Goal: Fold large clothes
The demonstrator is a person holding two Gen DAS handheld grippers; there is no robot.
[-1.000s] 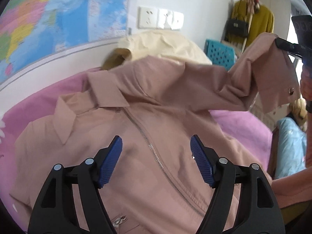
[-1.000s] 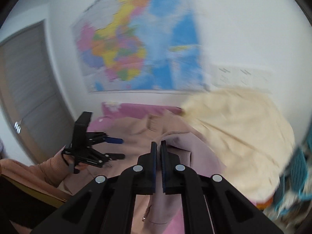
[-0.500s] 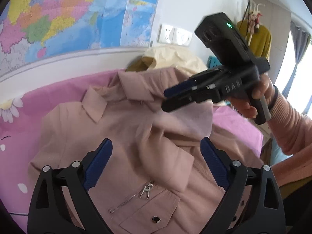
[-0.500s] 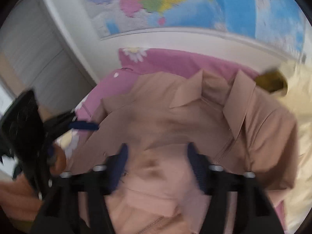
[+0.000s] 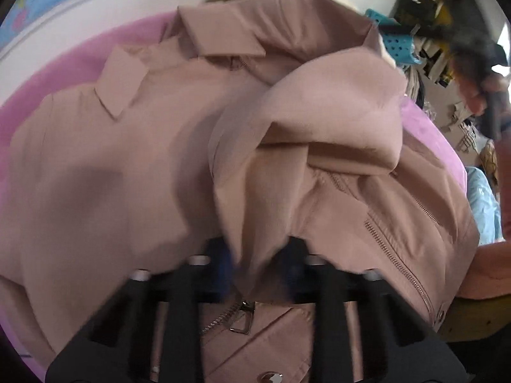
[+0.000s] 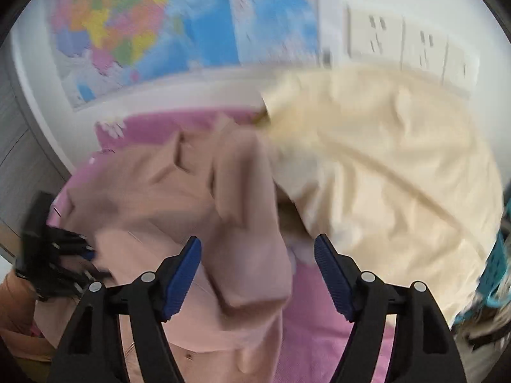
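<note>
Left wrist view: left gripper (image 5: 258, 261) pinches a fold of the jacket (image 5: 105, 172) on the pink sheet (image 5: 51, 70).

Its jaws have just been closing and now clamp a bunched flap of the tan cloth at 6 o'clock; the picture is blurred there. The jacket lies front up across the sheet, collar (image 5: 220, 36) at 12 o'clock, a sleeve (image 5: 332, 118) doubled over its chest toward 2 o'clock, the zip (image 5: 392, 252) running to 4 o'clock. In the right wrist view the right gripper (image 6: 257, 274) has just been opening; its blue pads (image 6: 183, 276) stand apart, with a fold of the jacket lying loose between them, nothing pressed. A cream garment (image 6: 392, 172) is heaped from 1 to 4 o'clock, touching the jacket's edge. The left gripper shows blurred at 8 o'clock. A map (image 6: 179, 25) hangs on the wall at 11 o'clock, sockets (image 6: 396, 40) at 1 o'clock.
</note>
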